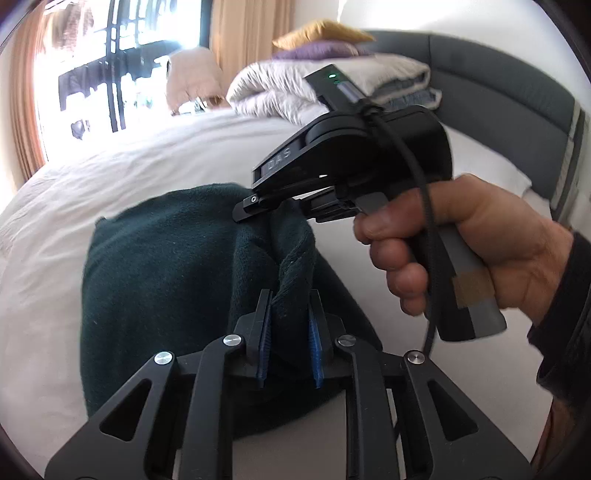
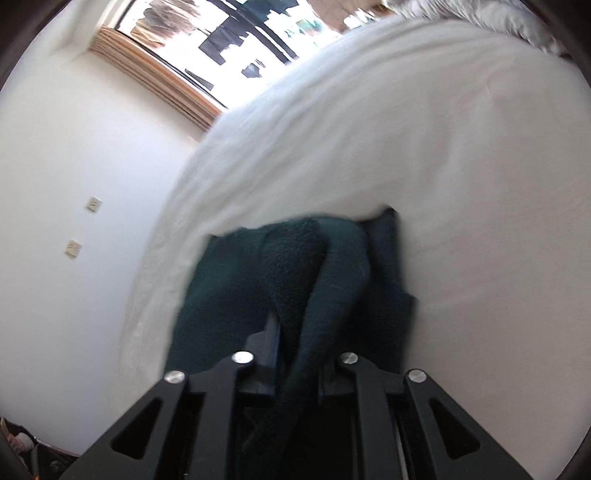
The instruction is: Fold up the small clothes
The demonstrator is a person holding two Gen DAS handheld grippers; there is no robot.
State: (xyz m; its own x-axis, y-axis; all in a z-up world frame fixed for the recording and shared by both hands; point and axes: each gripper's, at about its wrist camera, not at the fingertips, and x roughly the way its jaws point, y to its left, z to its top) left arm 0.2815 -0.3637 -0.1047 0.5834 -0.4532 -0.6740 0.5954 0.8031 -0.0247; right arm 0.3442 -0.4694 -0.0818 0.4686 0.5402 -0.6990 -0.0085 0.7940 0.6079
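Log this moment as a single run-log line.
step: fold in progress | left gripper: shut on dark green fleece garment | right gripper: shut on same garment edge | surface: white bed sheet

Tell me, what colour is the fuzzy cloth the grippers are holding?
Dark green. The fuzzy fleece cloth shows best in the left wrist view, lying on the white bed sheet.

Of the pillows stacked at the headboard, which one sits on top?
The mustard-yellow pillow is topmost; the purple pillow lies directly beneath it, both above the folded white duvet.
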